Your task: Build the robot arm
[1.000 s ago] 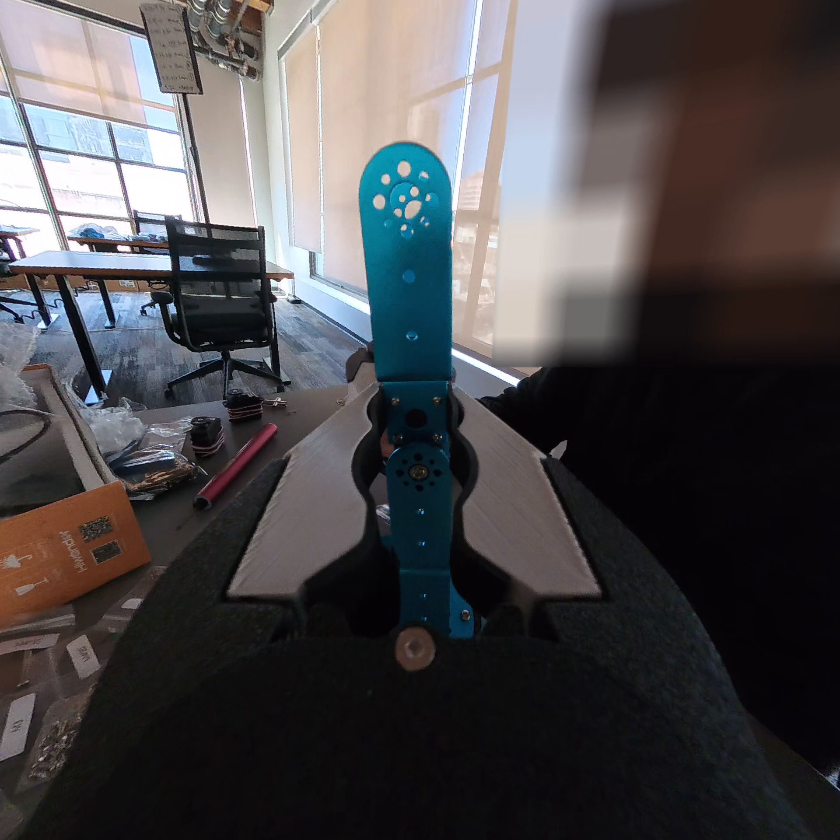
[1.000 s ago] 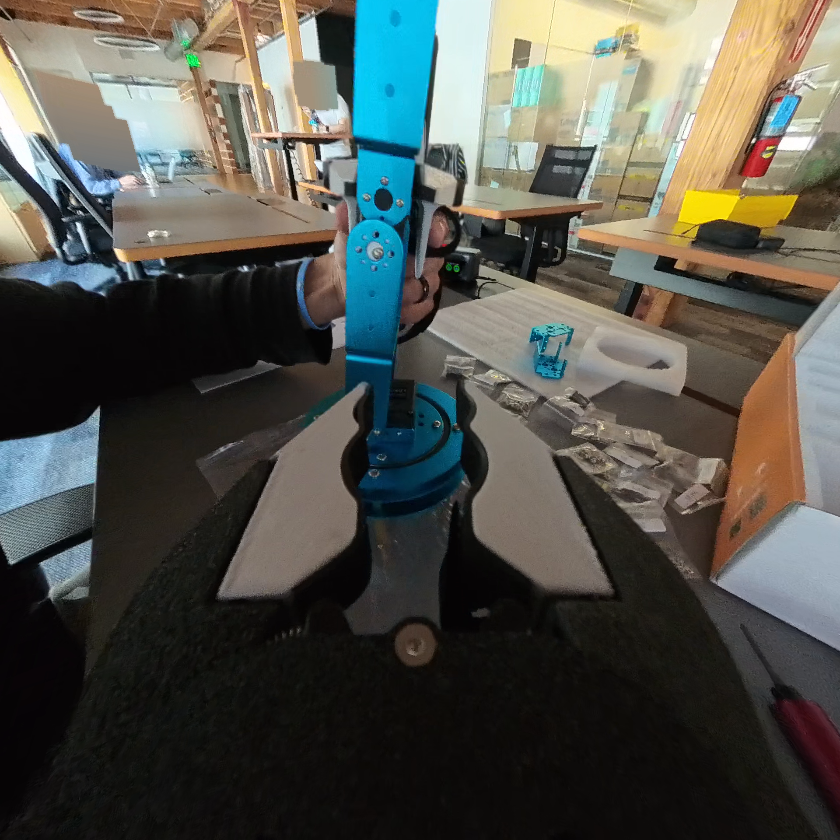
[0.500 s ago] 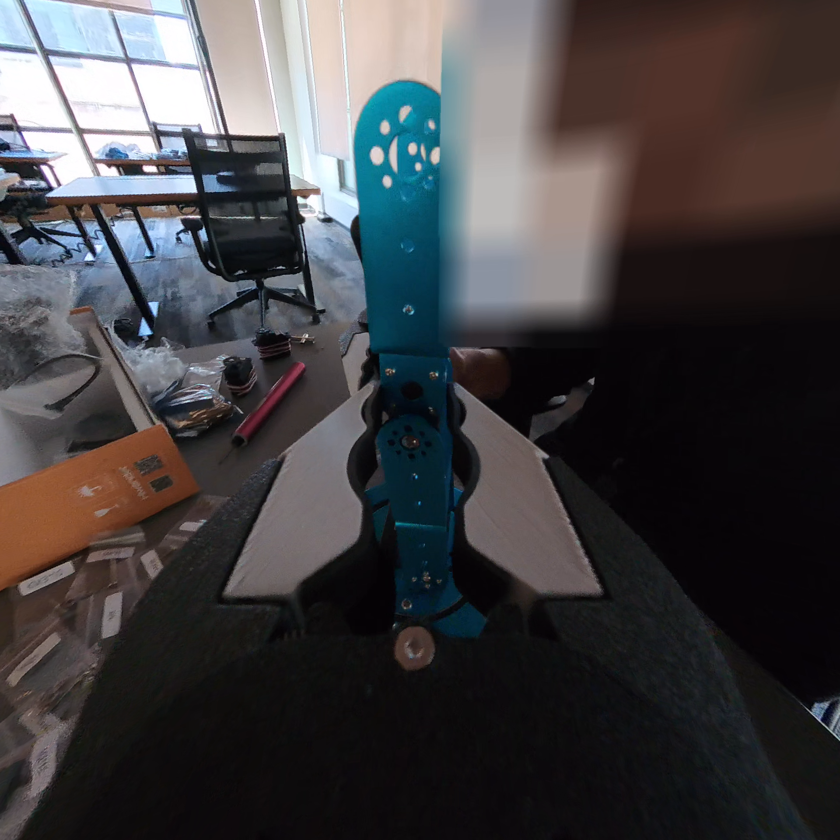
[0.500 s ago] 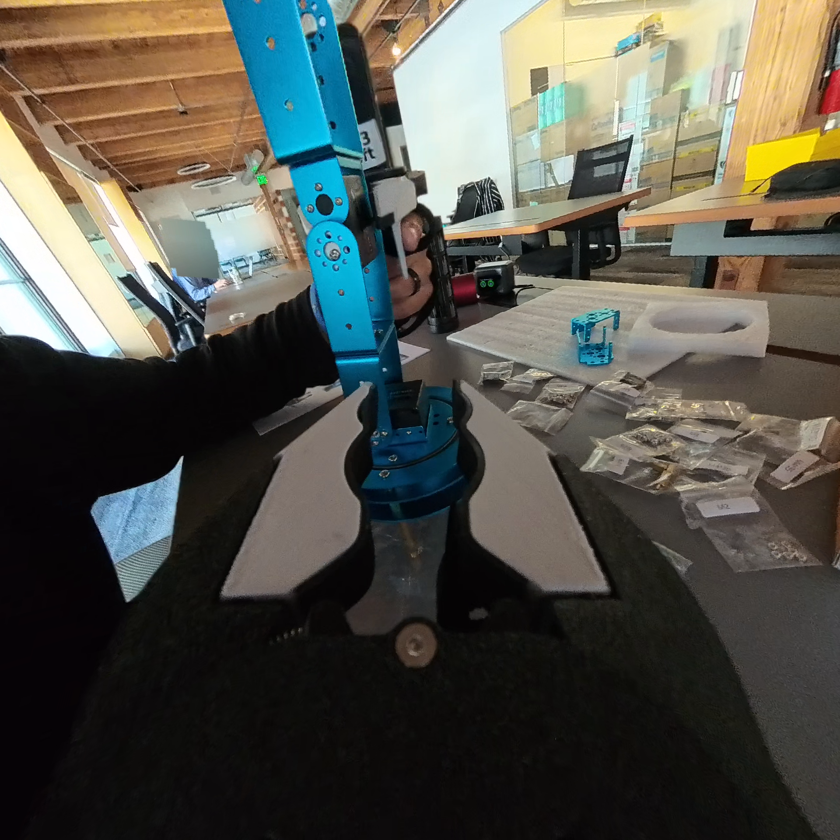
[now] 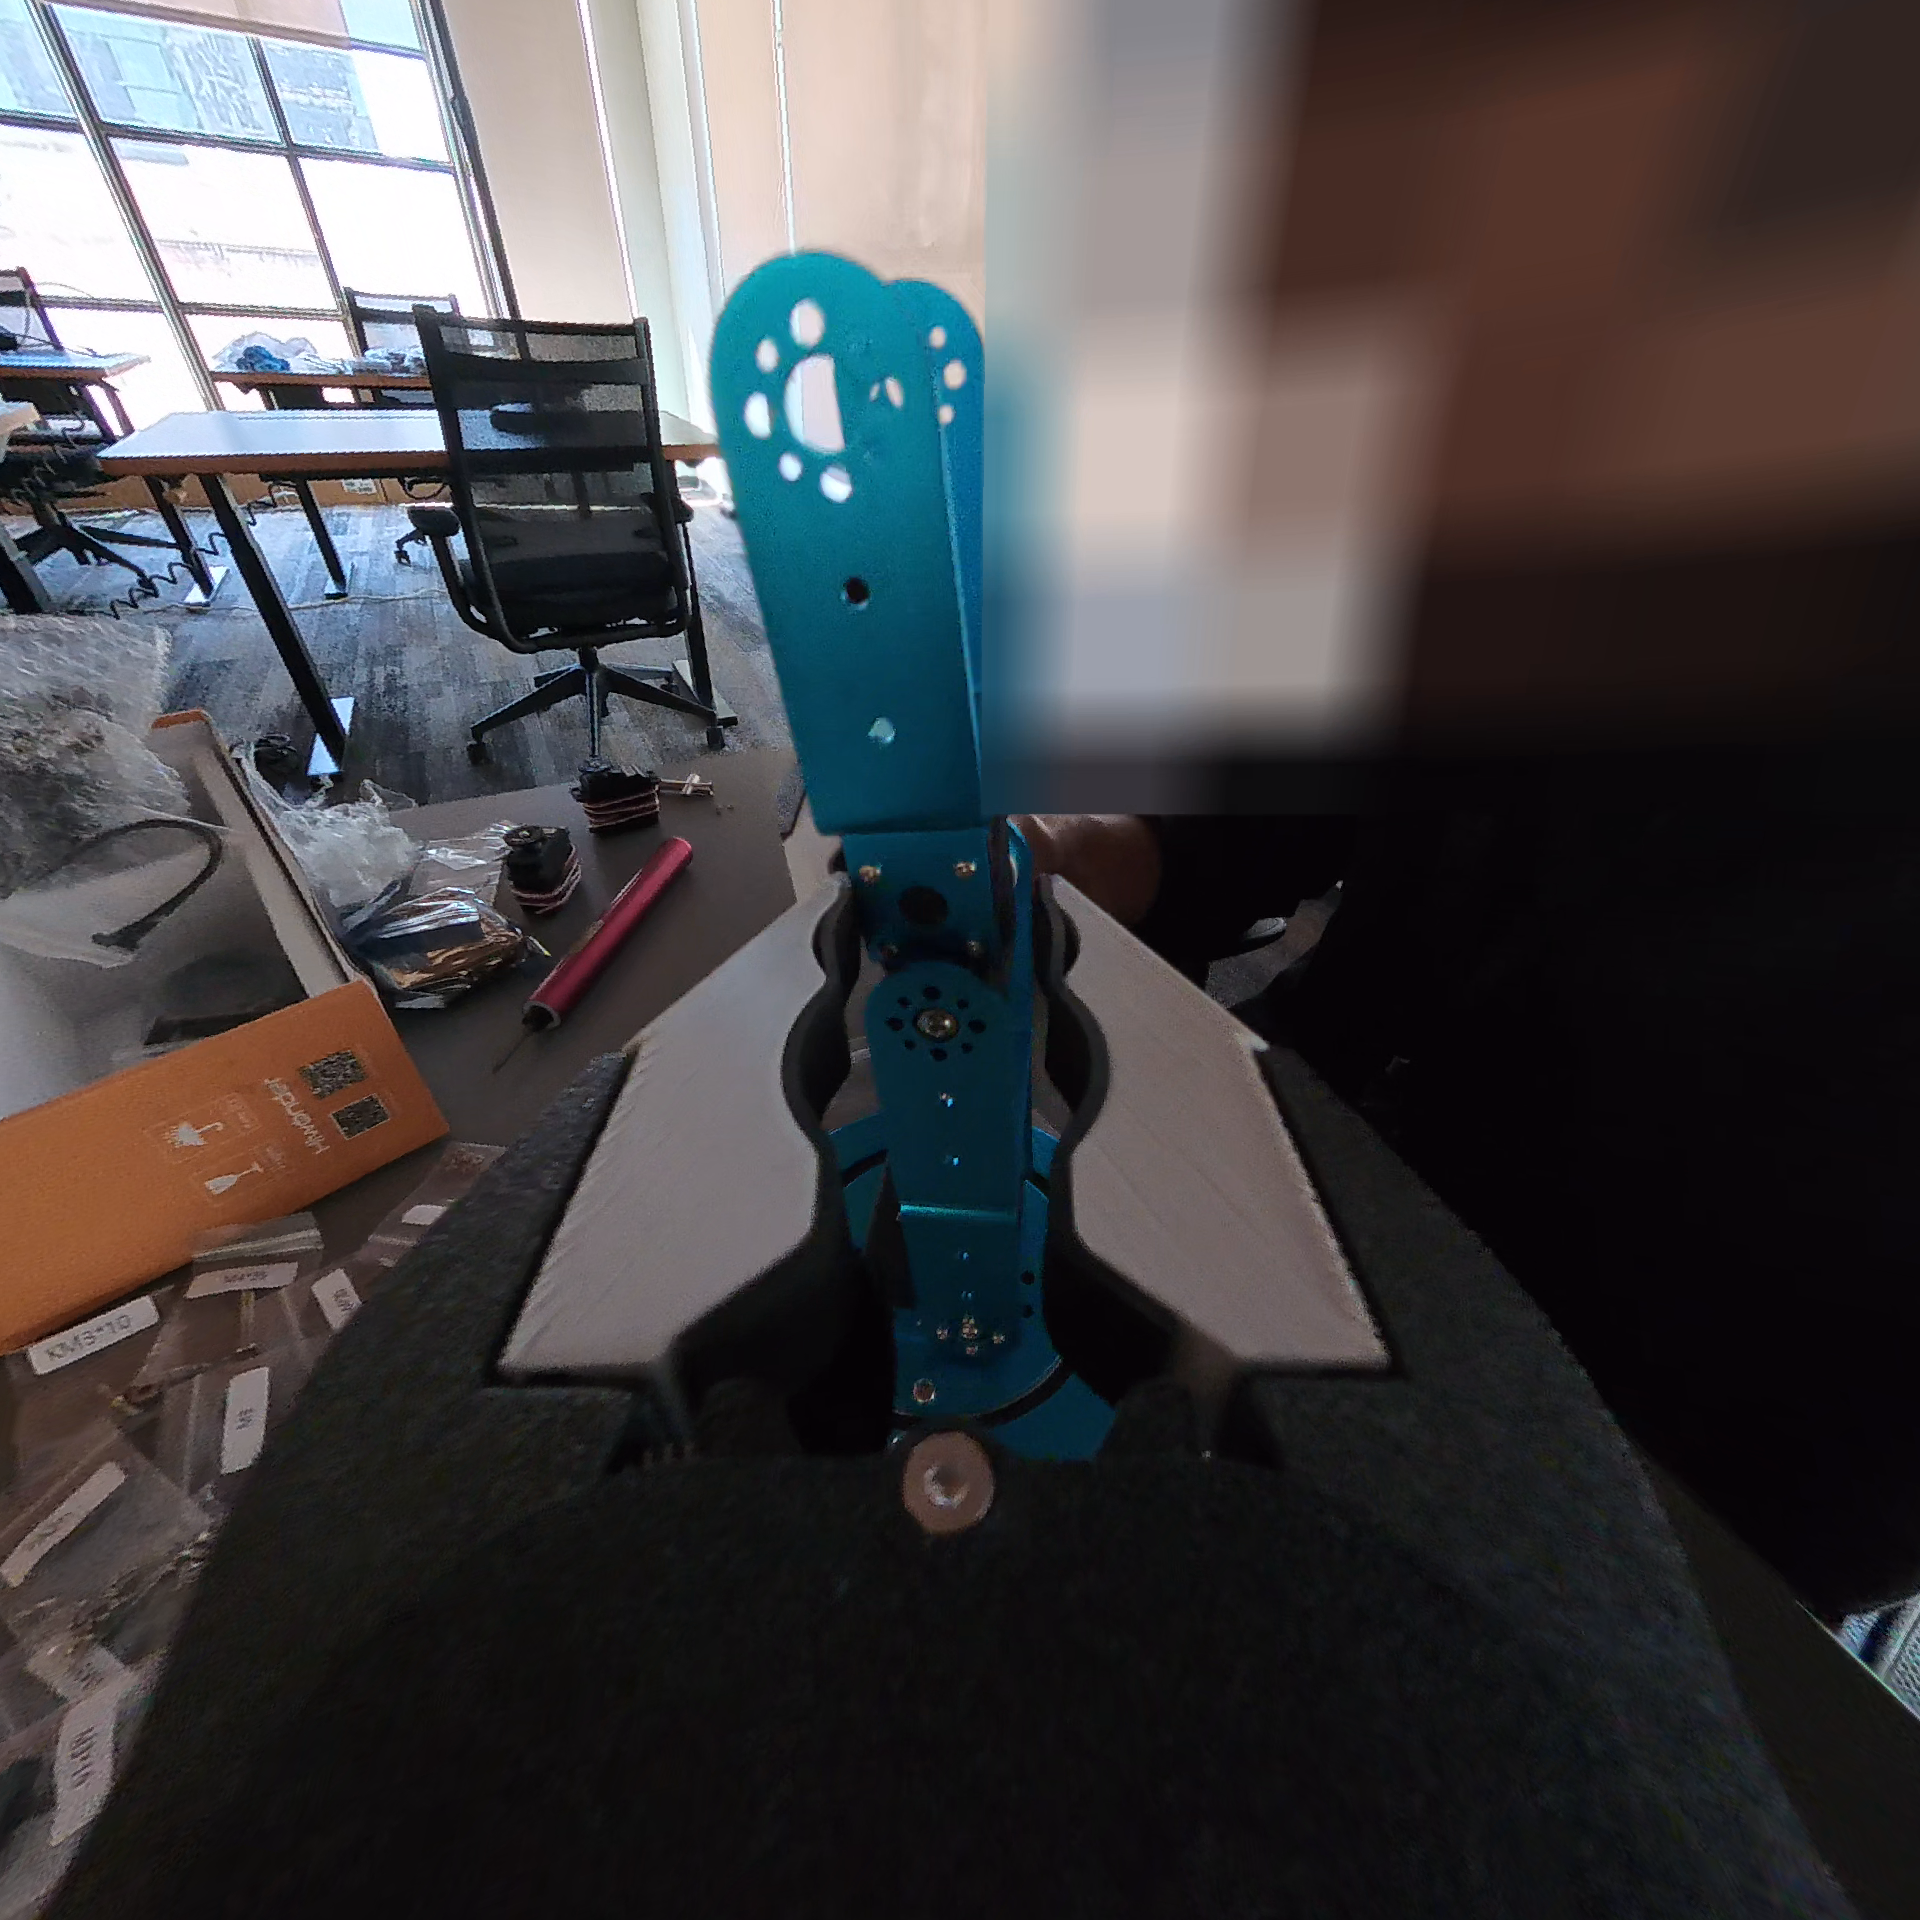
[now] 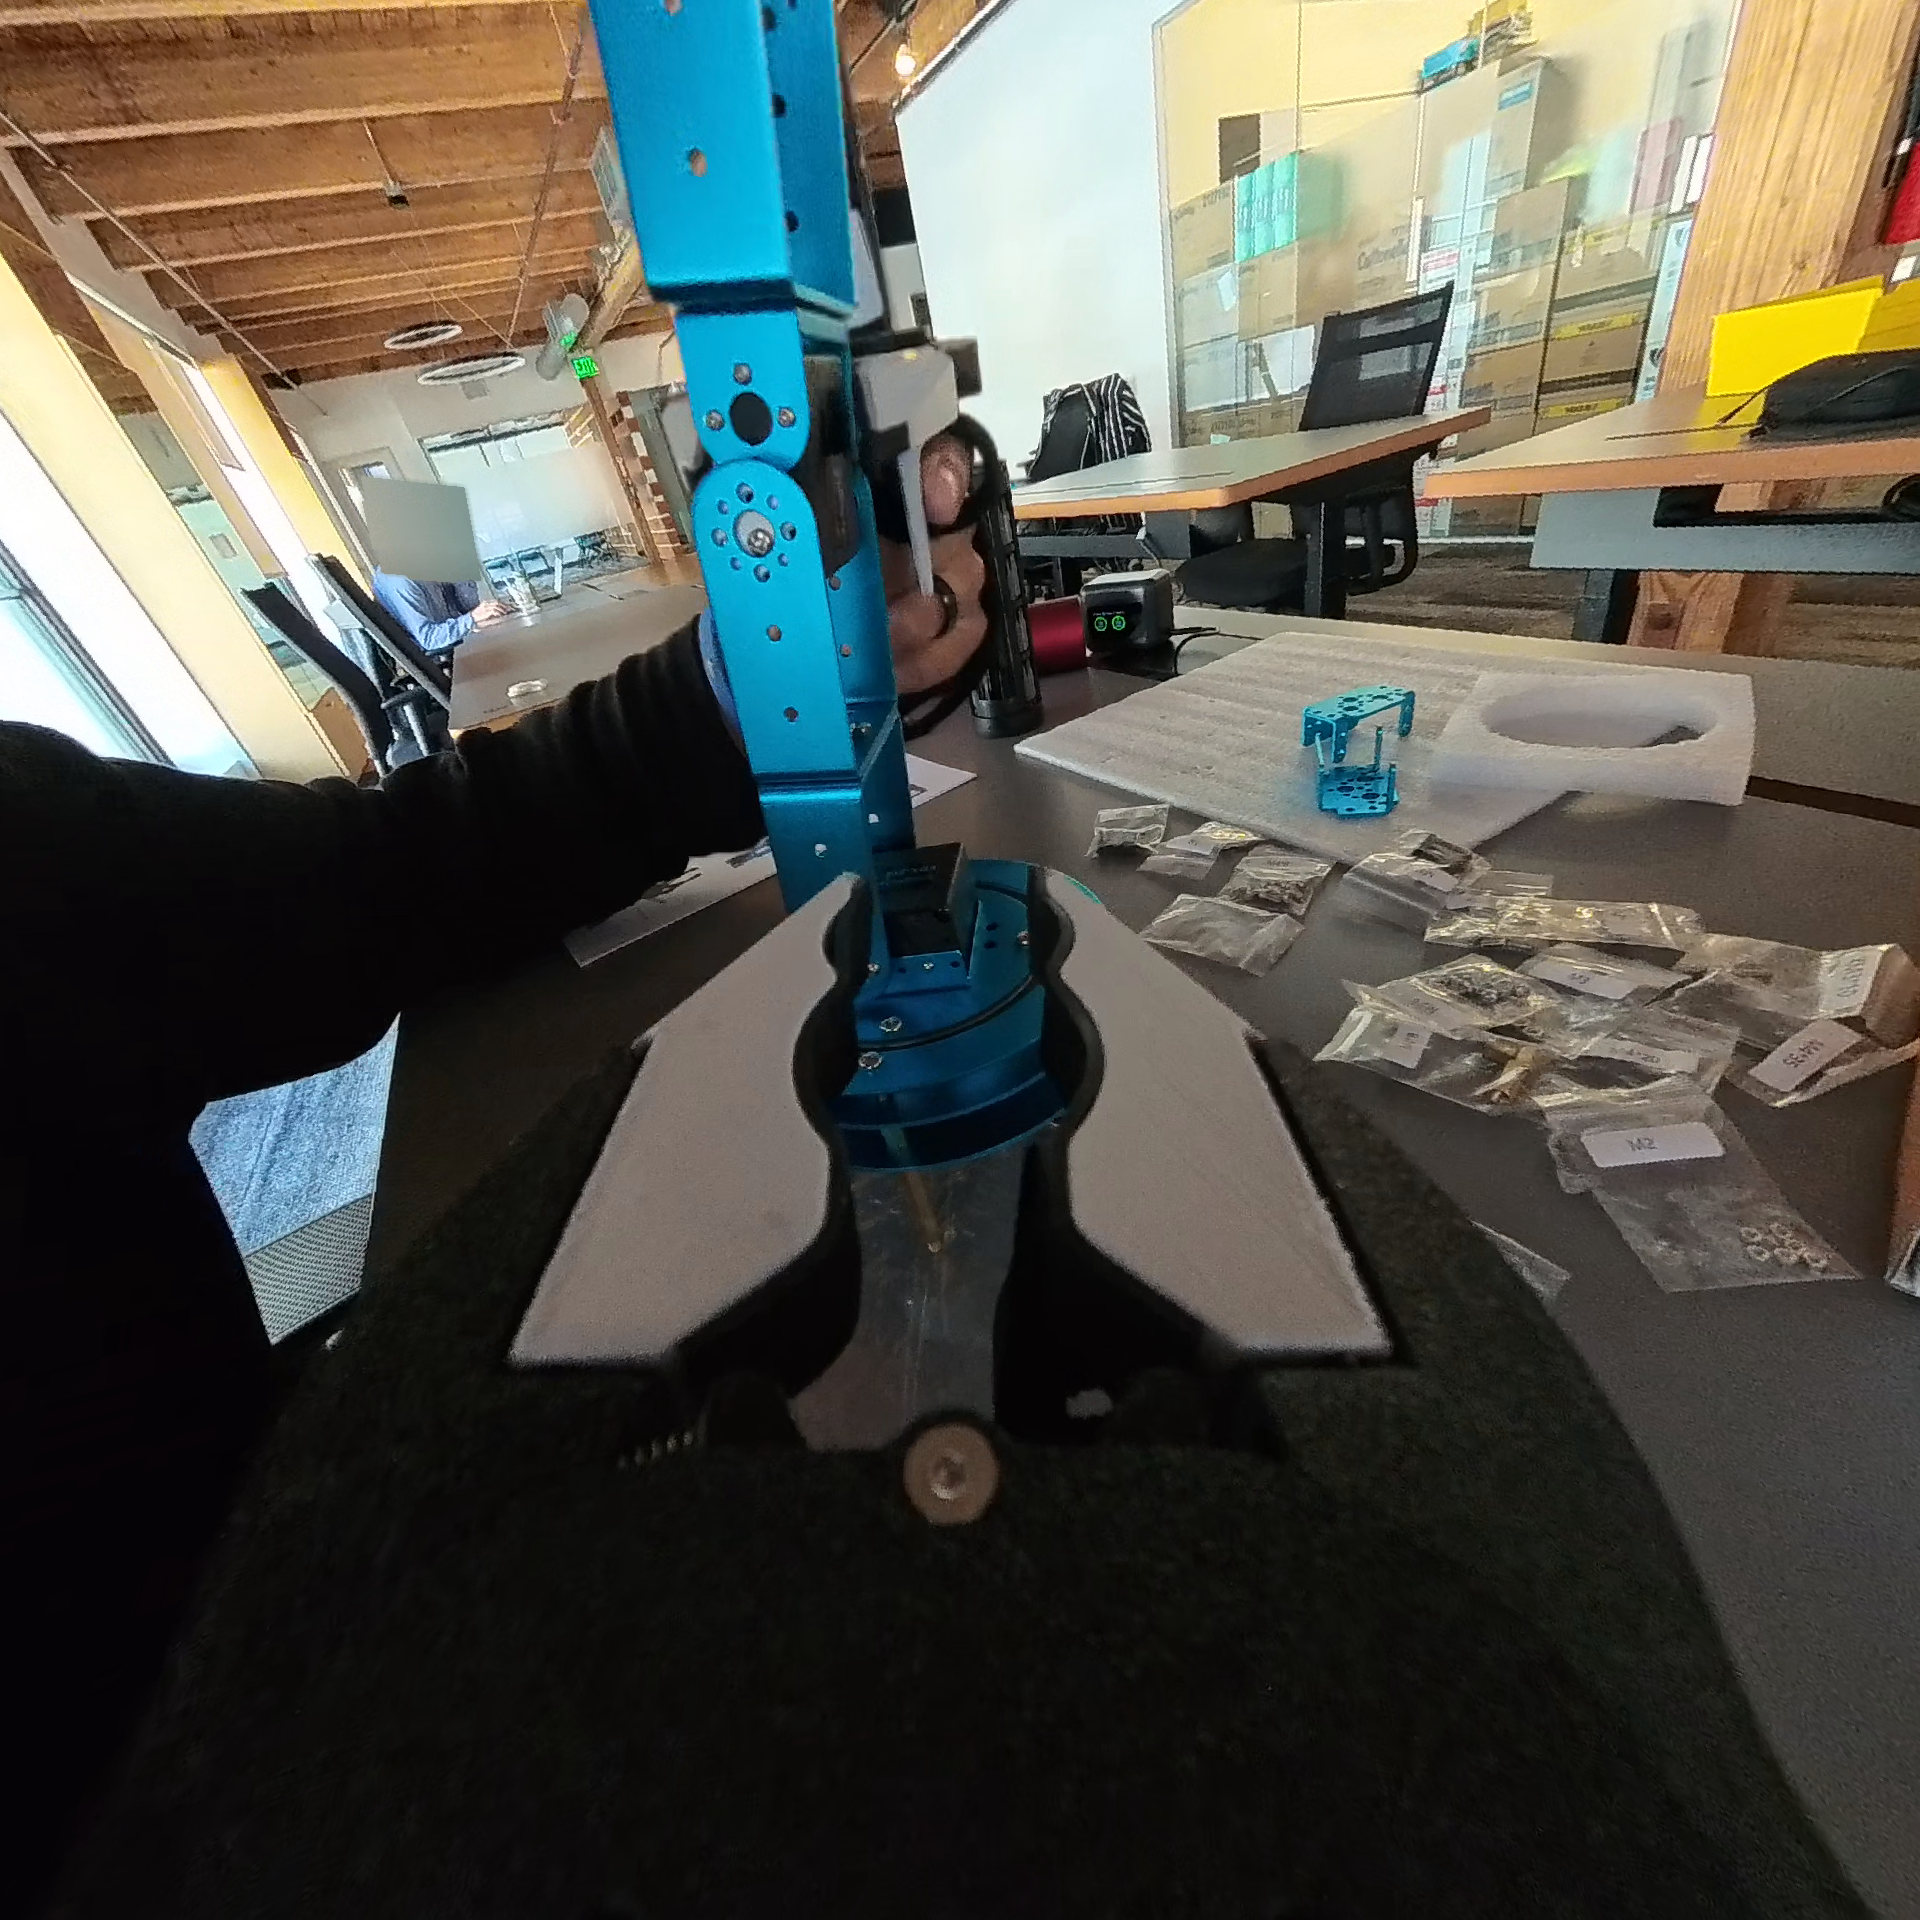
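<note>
A blue metal robot arm [image 6: 769, 582] stands upright on a round blue base [image 6: 940, 1049] over the dark table [image 6: 1714, 1403]. My right gripper [image 6: 948, 883] is shut on the base, one finger on each side. My left gripper [image 5: 940, 904] is shut on the arm's middle joint bracket [image 5: 935, 914]. The upper link [image 5: 862, 540], with a ring of holes at its tip, rises above it. The base also shows low between the left fingers [image 5: 987, 1392]. In the right wrist view, the left gripper and the hand [image 6: 935, 582] holding it show behind the arm.
An orange box [image 5: 197, 1153], a red screwdriver [image 5: 613, 935] and black servos [image 5: 540, 862] lie to the left. Several small bags of hardware [image 6: 1507, 997], a small blue bracket [image 6: 1351, 748] on a white foam sheet and a foam ring [image 6: 1600, 738] lie to the right. An office chair [image 5: 561, 520] stands behind. The left gripper's tips are roughly 10 centimetres from the right gripper's.
Both grippers kept their hold. The blue arm now leans more to the left in both views and has turned a little. The left view has tipped down and shows the base.
</note>
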{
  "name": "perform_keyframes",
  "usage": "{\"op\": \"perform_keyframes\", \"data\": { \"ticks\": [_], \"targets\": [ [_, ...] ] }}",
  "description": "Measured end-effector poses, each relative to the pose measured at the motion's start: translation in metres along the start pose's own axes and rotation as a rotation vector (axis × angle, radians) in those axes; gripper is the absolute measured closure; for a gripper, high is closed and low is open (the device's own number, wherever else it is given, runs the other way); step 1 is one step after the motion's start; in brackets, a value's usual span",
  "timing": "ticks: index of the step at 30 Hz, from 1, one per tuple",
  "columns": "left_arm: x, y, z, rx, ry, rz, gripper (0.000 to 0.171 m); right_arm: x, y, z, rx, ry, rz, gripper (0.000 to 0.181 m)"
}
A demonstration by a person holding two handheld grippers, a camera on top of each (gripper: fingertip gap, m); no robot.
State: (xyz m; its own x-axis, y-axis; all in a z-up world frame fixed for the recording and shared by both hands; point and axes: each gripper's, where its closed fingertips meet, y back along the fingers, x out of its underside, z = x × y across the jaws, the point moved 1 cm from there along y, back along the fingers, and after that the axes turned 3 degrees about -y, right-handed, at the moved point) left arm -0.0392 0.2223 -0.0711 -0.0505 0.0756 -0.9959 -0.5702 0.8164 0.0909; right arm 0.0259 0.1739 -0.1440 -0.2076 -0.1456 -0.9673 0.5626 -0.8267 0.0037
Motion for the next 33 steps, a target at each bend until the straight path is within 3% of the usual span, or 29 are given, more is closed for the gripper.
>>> {"op": "perform_keyframes", "data": {
  "ticks": [17,33],
  "targets": [
    [0.0,-0.003,0.007,-0.042,-0.011,0.003,0.139,0.005,-0.001,-0.004,0.017,0.001,0.025,0.153],
    [0.008,0.0,0.004,-0.073,-0.064,0.109,0.135,0.014,-0.005,-0.007,0.045,0.041,0.077,0.153]
  ]
}}
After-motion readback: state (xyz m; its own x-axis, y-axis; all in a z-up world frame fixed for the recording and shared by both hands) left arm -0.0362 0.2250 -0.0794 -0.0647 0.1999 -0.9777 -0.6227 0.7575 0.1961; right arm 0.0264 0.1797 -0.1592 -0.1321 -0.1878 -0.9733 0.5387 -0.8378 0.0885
